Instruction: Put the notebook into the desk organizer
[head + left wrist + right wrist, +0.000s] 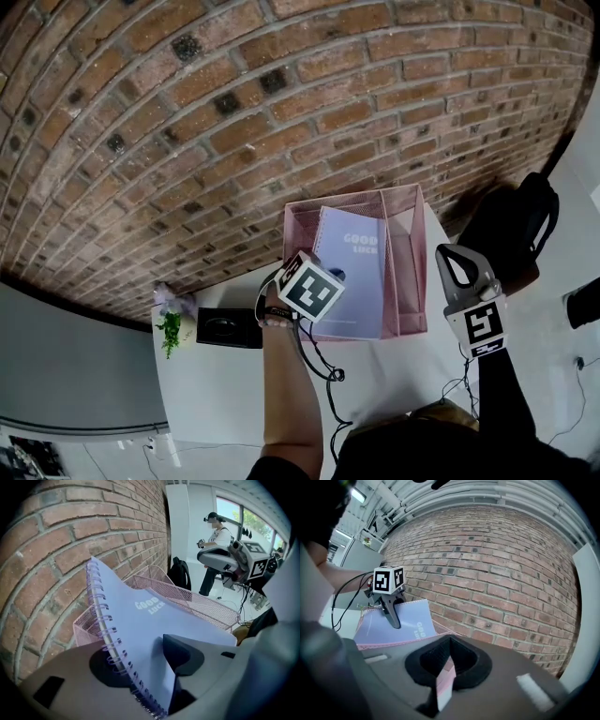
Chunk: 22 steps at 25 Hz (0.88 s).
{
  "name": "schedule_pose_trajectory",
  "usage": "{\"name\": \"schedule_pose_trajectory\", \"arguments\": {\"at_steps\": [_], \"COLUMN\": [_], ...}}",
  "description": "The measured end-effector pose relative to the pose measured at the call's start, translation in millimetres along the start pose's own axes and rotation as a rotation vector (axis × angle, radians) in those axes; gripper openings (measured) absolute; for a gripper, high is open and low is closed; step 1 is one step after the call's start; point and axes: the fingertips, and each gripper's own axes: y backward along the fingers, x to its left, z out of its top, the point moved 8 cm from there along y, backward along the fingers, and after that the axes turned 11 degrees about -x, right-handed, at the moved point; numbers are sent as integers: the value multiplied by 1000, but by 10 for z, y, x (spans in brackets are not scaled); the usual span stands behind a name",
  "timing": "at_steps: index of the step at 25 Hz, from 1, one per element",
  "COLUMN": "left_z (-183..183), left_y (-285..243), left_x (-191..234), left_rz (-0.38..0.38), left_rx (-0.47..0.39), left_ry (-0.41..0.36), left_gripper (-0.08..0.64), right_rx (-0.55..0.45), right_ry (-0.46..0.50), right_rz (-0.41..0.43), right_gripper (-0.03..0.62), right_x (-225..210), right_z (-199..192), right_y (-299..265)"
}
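Lilac spiral notebook (354, 277) stood slanted inside pink mesh desk organizer (410, 272) on white worktop (216, 394) (brick wall (187, 112) behind). Left tongs (140, 663) parted around notebook's spiral edge, not pinching. Right tongs (444, 670) clamped on organizer's side wall.

At back brick wall (187, 112) just behind desk organizer (409, 225): no passage. Wide compartment filled by notebook (361, 272); narrow slots at its right open from above. Astride notebook's near corner left gripper (146, 662); at organizer's right wall right gripper (446, 670). In front white table (216, 394) bare but for cable (314, 356); black box (228, 328), small plant (171, 332) stand left; black bag (516, 234) beyond table's right edge
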Motion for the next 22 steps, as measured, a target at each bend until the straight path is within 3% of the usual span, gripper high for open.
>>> {"name": "schedule_pose_trajectory", "arguments": {"at_steps": [4, 14, 22], "left_z": [-22, -115, -253], "left_y": [9, 100, 244], "left_x": [-38, -112, -194], "left_rz": [79, 322, 385], "left_rx": [-26, -129, -150], "left_ry": [-85, -142, -144], "left_gripper": [258, 363, 386], "right_rx": [1, 0, -14], "right_ry": [1, -19, -26], "right_rz": [4, 4, 10], "right_gripper": [0, 0, 0], "right_x": [53, 218, 400], "right_z": [14, 81, 202], "right_y": [26, 111, 223]}}
